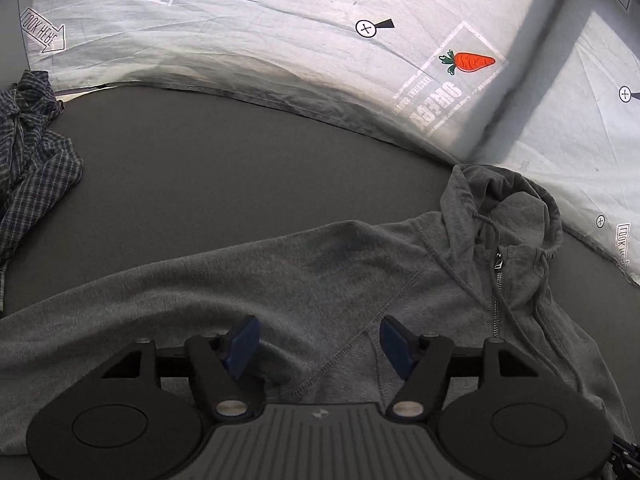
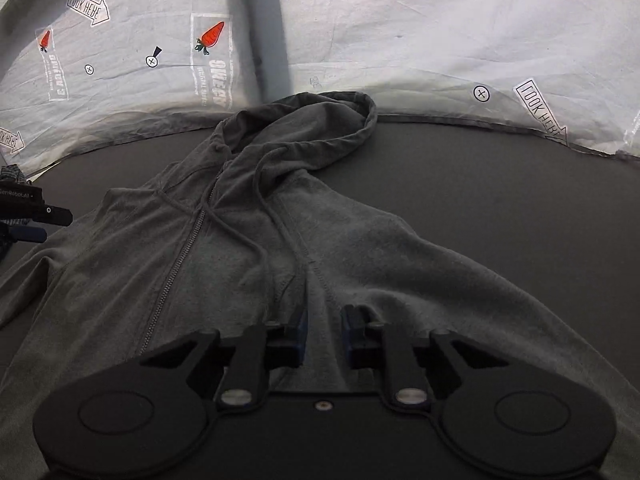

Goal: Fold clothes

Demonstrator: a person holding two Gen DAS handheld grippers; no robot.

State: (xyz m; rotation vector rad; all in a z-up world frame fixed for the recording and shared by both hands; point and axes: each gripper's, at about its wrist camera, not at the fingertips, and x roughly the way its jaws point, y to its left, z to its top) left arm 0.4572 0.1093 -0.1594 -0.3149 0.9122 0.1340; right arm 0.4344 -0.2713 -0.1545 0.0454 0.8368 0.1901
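Left wrist: left tongs (image 1: 318, 344) wide open over hoodie (image 1: 360, 272), right tongs (image 2: 324, 338) narrowly apart, gripping nothing, bare table (image 1: 200, 168) beyond.

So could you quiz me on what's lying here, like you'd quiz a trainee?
1. True or false: the grey zip-up hoodie lies front up, zipper closed.
2. Which garment sits crumpled at the dark table's far left edge? A) a red towel B) the blue checked shirt C) white socks
3. Fill in: the left gripper's fingers stand ___ above the hoodie.

Key: 1 true; 2 B; 3 open.
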